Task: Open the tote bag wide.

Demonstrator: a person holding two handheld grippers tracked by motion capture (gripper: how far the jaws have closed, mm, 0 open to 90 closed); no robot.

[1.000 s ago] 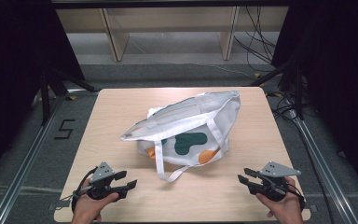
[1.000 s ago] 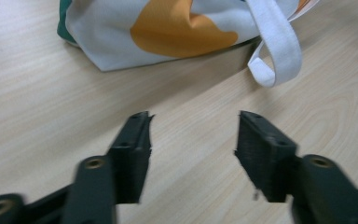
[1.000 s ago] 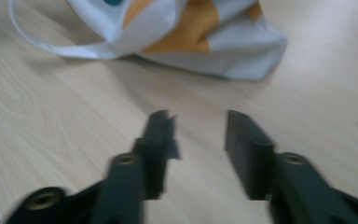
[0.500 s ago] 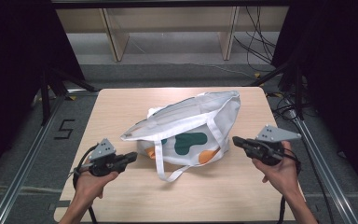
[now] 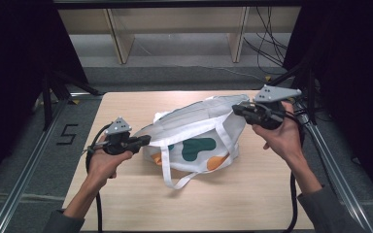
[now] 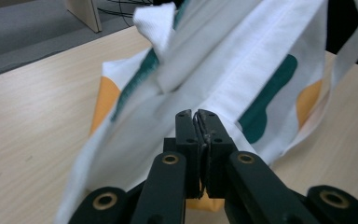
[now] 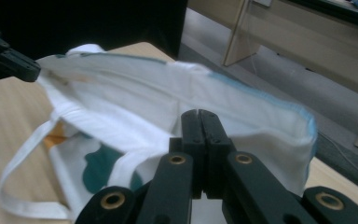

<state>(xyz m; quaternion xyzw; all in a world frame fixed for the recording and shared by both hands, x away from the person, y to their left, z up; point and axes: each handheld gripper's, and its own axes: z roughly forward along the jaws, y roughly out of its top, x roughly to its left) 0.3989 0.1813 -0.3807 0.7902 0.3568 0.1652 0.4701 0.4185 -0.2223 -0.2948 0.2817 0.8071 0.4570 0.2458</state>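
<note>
Step in hand: since both grippers have the rim of the white cloth tote bag with green and orange patches (image 5: pixel 199 141), you look to be stretching its mouth open; pull evenly so neither corner slips.
Left gripper (image 5: pixel 147 140): its fingers are closed flat on a fold of the bag's cloth, as the left gripper view shows; keep that pinch firm.
Right gripper (image 5: pixel 236 109): its fingers are pressed together on the rim at the far corner, held higher than the left; level the two if you want the mouth flat.
Bag's place: mid-counter, its body resting on the light wooden counter (image 5: pixel 126 194), rim lifted between your grippers, one white strap loop (image 5: pixel 177 182) trailing toward 6 o'clock.
Edges: the right gripper hangs near the counter's 3 o'clock edge, close to a black frame post (image 5: pixel 312 92); widen with care there.
Open room: bare wood lies at 6 and 9 o'clock, so draw the left side outward first.
</note>
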